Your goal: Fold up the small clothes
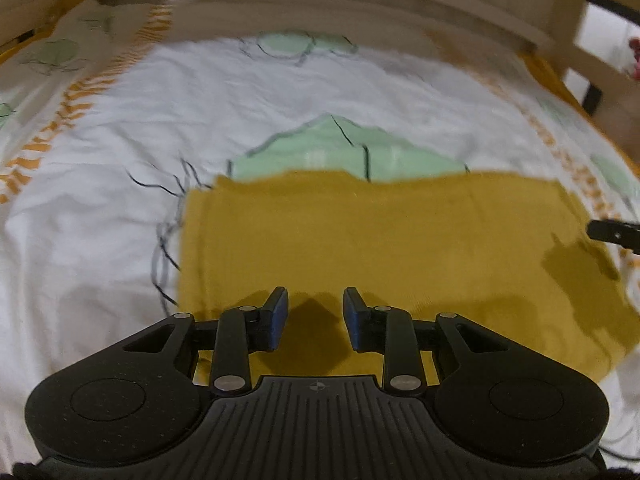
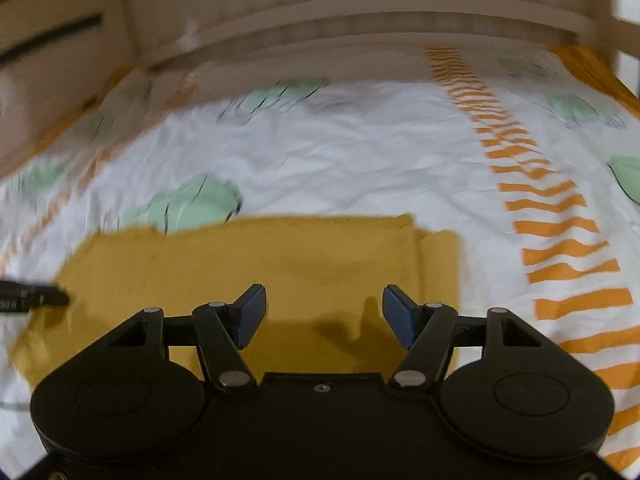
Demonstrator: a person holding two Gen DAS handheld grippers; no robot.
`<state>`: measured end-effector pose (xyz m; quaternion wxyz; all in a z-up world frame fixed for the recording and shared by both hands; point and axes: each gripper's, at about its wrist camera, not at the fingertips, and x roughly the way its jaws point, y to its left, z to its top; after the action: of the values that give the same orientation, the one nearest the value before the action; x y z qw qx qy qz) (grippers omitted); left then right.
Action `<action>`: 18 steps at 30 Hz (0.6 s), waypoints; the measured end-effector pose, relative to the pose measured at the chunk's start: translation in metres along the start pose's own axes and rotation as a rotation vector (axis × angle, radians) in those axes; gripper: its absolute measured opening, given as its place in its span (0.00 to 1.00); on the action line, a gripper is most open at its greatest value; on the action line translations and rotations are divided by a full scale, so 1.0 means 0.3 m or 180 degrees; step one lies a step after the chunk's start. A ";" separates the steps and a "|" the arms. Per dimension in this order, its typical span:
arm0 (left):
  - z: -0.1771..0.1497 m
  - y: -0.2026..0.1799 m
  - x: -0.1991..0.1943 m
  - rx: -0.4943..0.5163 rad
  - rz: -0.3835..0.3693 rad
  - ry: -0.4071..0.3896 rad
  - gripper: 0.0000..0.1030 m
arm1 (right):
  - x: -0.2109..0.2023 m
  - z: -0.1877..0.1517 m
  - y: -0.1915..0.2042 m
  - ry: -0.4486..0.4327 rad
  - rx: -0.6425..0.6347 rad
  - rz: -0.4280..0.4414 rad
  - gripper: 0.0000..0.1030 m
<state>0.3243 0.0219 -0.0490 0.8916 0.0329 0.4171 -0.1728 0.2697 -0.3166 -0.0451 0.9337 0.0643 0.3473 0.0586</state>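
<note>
A mustard-yellow garment (image 1: 380, 240) lies flat and folded on the white bed sheet (image 1: 100, 220). My left gripper (image 1: 316, 304) is open and empty, just above the garment's near edge. In the right wrist view the same garment (image 2: 260, 264) lies spread out, with a narrower layer sticking out at its right side (image 2: 438, 264). My right gripper (image 2: 323, 304) is open and empty above the garment's near part. The tip of the right gripper shows at the right edge of the left wrist view (image 1: 612, 234). The tip of the left gripper shows at the left edge of the right wrist view (image 2: 36, 298).
The sheet has green leaf prints (image 1: 340, 152) and orange striped bands (image 2: 560, 232). A pale wooden bed rail (image 1: 320, 4) runs along the far side, also seen in the right wrist view (image 2: 380, 12). Both views are blurred by motion.
</note>
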 end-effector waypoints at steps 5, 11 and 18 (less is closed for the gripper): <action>0.011 0.021 0.072 -0.0049 0.0133 -0.0018 0.29 | 0.075 -0.014 0.036 0.0184 -0.0230 -0.0205 0.66; 0.079 0.100 0.128 -0.0392 0.0338 0.0023 0.29 | 0.143 0.014 -0.063 0.0173 0.0072 -0.0491 0.66; 0.102 0.155 0.102 -0.0691 0.0256 0.0066 0.29 | 0.071 0.026 -0.175 0.0062 0.0590 -0.0438 0.70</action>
<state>0.3805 0.0508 -0.0562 0.8918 -0.0453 0.4409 -0.0903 0.2944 -0.3655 -0.0613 0.9222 0.1259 0.3638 -0.0374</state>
